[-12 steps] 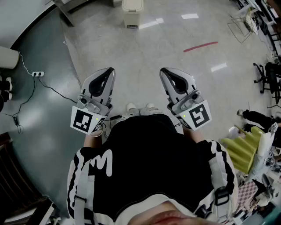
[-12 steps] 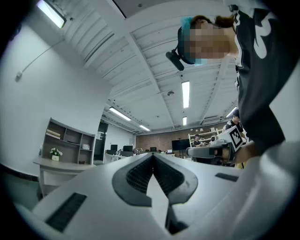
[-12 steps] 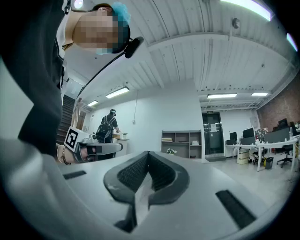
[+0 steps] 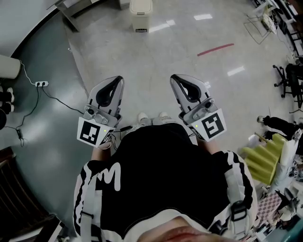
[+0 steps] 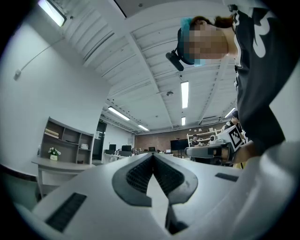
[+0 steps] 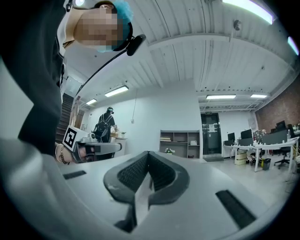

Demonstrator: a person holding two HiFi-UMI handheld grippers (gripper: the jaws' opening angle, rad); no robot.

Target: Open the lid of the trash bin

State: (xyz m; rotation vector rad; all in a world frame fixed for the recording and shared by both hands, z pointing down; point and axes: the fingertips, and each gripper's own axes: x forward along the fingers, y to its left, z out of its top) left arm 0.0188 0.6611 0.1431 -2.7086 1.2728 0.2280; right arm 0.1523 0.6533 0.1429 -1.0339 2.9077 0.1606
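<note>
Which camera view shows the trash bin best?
The head view. The trash bin stands far ahead of the person at the picture's top edge, its lid down. Both gripper views point upward into the room and do not show it.

Bright, even light falls from ceiling strip lamps (image 5: pixel 184 93) above the jaws; glare patches lie on the glossy floor (image 4: pixel 161 56) ahead of them. Gripper views bend, with dark corners; the nearest jaw surfaces blur.
</note>
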